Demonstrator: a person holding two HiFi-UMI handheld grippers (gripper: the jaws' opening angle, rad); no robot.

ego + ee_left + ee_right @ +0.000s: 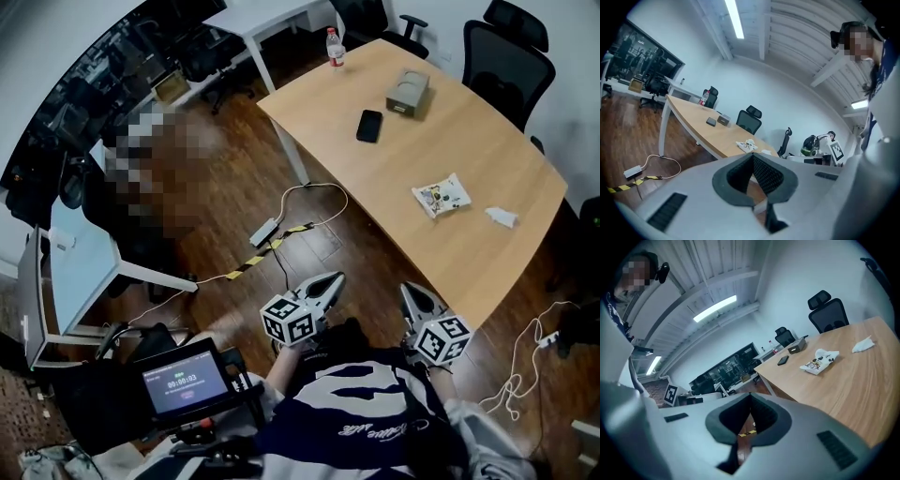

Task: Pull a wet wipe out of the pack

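Note:
The wet wipe pack (pixel 441 196), white with a printed pattern, lies flat on the wooden table (pixel 450 262) towards its right part. A loose white wipe (pixel 502 217) rests just right of it. Both grippers are held close to my body, short of the table's near edge and well apart from the pack. My left gripper (pixel 333 279) is shut and holds nothing, and so is my right gripper (pixel 410 289). The left gripper view has the pack (pixel 746 146) far ahead beyond its closed tips (pixel 753 157). In the right gripper view the pack (pixel 819 361) sits to the right of the tips (pixel 750 397).
A black phone (pixel 369 125), a grey box (pixel 408 92) and a bottle (pixel 335 47) stand on the table's far half. Black office chairs (pixel 506 56) line its far side. A power strip with cables (pixel 265 231) lies on the wood floor. A screen device (pixel 185 382) sits by my left side.

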